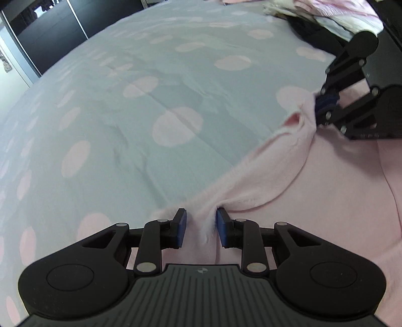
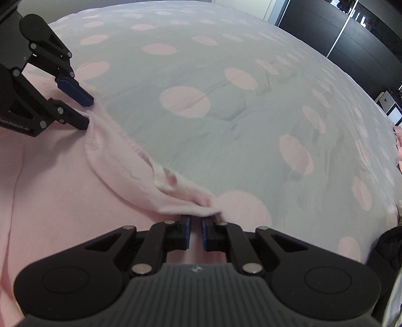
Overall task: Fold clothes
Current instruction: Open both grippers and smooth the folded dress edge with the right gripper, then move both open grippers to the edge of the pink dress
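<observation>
A pale pink garment point(image 1: 326, 188) point(image 2: 62, 201) lies spread on a grey-blue bedspread with pink dots point(image 1: 150, 100) point(image 2: 251, 125). Its far edge runs as a bunched band between my two grippers. My left gripper point(image 1: 201, 213) point(image 2: 86, 113) is narrowly closed on a gathered fold of that edge, and creases fan out from its blue pads. My right gripper point(image 2: 195, 218) point(image 1: 320, 109) is shut on the other end of the edge, with the cloth draped over its fingertips. Both grippers point steeply down at the bed.
A pile of light clothes point(image 1: 326, 15) and a dark garment point(image 1: 309, 32) lie at the far right of the bed. A dark wardrobe point(image 1: 50, 32) point(image 2: 351, 37) stands beyond the bed. Dark cloth point(image 2: 387, 246) sits at the near right edge.
</observation>
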A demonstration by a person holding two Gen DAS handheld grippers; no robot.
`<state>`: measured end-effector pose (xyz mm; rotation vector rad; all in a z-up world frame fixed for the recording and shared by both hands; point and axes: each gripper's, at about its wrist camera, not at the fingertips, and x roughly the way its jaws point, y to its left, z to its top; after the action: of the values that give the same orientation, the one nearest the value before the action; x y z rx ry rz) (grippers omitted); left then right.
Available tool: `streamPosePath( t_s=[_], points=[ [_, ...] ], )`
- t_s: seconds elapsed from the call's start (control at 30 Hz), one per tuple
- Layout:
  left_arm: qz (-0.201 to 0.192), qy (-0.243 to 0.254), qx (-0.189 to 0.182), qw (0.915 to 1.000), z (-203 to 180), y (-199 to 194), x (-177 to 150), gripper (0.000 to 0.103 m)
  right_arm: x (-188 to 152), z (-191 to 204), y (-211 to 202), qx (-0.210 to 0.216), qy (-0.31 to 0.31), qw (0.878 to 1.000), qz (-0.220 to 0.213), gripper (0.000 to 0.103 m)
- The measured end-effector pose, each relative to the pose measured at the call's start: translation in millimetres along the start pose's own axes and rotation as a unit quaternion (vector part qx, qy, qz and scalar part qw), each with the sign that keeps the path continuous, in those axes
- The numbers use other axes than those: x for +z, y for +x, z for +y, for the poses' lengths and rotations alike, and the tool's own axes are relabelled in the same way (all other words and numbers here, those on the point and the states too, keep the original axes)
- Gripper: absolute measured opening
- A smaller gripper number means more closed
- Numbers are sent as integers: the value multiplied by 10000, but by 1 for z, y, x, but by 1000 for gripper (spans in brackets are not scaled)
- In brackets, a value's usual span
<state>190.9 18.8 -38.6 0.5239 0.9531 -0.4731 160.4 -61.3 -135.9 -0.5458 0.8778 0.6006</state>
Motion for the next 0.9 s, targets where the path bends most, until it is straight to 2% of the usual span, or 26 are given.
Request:
streamPosePath(
  t_s=[0.17,0.27,0.47,0.63,0.77,0.9],
  points=[
    [-94,-263,146,9995,17,0,15,25,18,-8,8,-137,257,9995,-130,9],
    [-161,-243,257,9992,21,-5,19,25,26,-19,6,-425,491,9979,-75,10],
    [-399,-319,459,9976,37,-36,20,25,26,-37,-28,-683,631,9954,-229,12],
    [-488,-609,718,9944,56,-69,5,25,12,-40,-68,-919,599,9932,-394,22],
    [-512,-731,585,9943,58,-94,-18,25,-12,-39,-92,-905,753,9922,-418,22],
    [-411,-774,311,9957,46,-108,-43,25,-40,-32,-105,-672,896,9932,-316,22]
  ],
)
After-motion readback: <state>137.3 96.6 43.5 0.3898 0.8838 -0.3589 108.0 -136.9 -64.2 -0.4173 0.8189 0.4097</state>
